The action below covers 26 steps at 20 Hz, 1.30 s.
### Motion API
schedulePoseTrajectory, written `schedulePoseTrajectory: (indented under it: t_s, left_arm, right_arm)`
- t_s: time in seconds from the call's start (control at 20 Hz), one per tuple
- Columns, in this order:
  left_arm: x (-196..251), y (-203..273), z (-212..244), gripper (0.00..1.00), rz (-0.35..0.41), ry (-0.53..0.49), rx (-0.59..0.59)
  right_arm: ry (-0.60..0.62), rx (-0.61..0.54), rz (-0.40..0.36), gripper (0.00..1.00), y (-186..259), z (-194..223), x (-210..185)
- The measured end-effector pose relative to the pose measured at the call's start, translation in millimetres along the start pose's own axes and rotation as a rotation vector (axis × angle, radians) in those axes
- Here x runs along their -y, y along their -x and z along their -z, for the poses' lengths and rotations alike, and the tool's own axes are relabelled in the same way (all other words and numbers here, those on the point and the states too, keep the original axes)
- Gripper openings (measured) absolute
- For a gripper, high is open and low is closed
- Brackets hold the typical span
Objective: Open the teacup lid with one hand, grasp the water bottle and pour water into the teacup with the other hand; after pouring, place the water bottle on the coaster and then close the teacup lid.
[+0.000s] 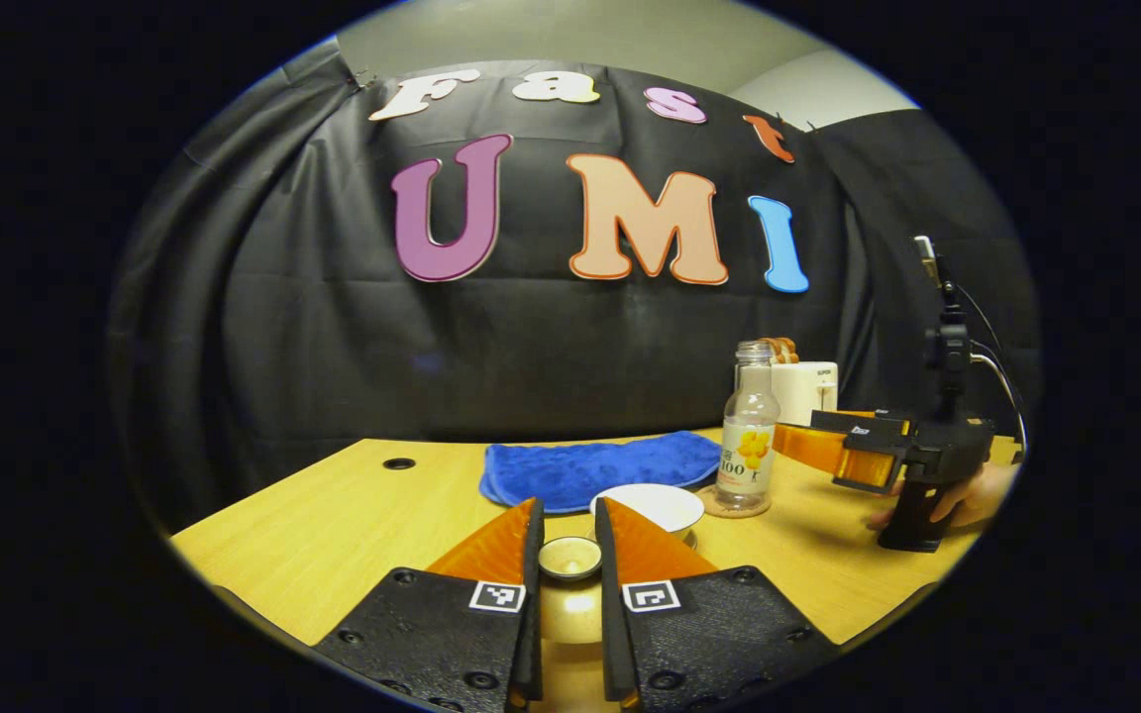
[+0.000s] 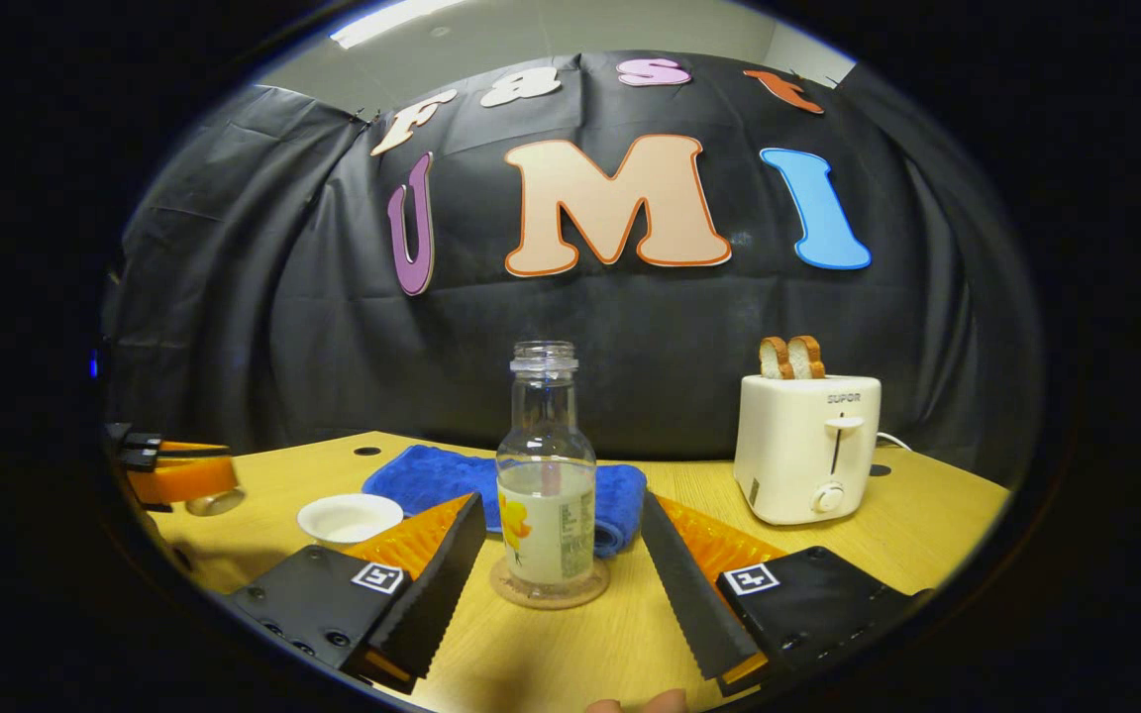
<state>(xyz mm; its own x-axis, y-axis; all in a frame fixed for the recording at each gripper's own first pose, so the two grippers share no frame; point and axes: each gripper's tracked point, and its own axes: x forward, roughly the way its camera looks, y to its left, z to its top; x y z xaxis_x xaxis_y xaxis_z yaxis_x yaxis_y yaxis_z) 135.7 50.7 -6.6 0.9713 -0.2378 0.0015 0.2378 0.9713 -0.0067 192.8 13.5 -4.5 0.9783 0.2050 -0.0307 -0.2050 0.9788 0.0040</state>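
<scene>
Small round teacup lid is pinched by left hand-held gripper; right hand-held gripper is spread around clear plastic water bottle on cork coaster.

Blue cloth flat on wooden table, white toaster with toast.

Black cloth hangs as booth wall, creased, pinned at top. Pale wall above cloth; ceiling light strip in right gripper view. Light wood table with round cable holes. Blue towel lies toward table's back edge. White toaster on table near cloth, two bread slices up in slots.
</scene>
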Motion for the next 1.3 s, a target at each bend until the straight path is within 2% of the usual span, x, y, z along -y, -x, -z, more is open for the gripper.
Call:
schedulePoseTrajectory:
  t_s: [0.1, 0.3, 0.45, 0.6, 0.7, 0.85, 0.9, 1.05, 1.1, 1.3]
  left_arm:
    - [6.5, -18.1, 0.8, 0.21, 0.021, 0.000, 0.000]
    - [17.6, -51.0, 3.1, 0.21, 0.038, 0.000, -0.007]
    - [28.3, -71.5, 6.2, 0.19, 0.065, -0.018, -0.028]
    - [35.8, -83.8, 14.9, 0.21, 0.090, -0.053, -0.077]
    - [39.6, -88.8, 17.3, 0.21, 0.098, -0.078, -0.099]
    - [43.2, -92.4, 23.4, 0.21, 0.105, -0.106, -0.136]
    - [42.5, -91.9, 24.3, 0.21, 0.101, -0.111, -0.146]
    - [41.5, -93.0, 25.0, 0.21, 0.089, -0.119, -0.155]
    - [41.3, -93.0, 26.0, 0.22, 0.087, -0.121, -0.157]
    - [42.6, -92.0, 27.6, 0.30, 0.092, -0.121, -0.166]
  right_arm:
    - [0.001, 0.003, 0.007, 1.00, 17.8, -1.1, 12.9]
    - [0.002, 0.004, 0.019, 0.96, 53.7, -3.6, 35.6]
    - [0.003, 0.007, 0.028, 0.98, 78.1, -5.0, 51.2]
    - [0.003, 0.009, 0.039, 0.99, 96.6, -6.5, 60.8]
    - [0.003, 0.009, 0.037, 0.96, 103.3, -6.6, 63.9]
    - [0.003, 0.010, 0.033, 0.96, 107.8, -6.3, 65.3]
    - [0.003, 0.009, 0.032, 0.99, 108.6, -6.4, 65.9]
    - [0.003, 0.010, 0.035, 0.96, 112.6, -7.0, 67.2]
    - [0.003, 0.009, 0.035, 0.99, 113.5, -6.9, 67.8]
    - [0.003, 0.010, 0.037, 0.99, 116.5, -7.2, 69.1]
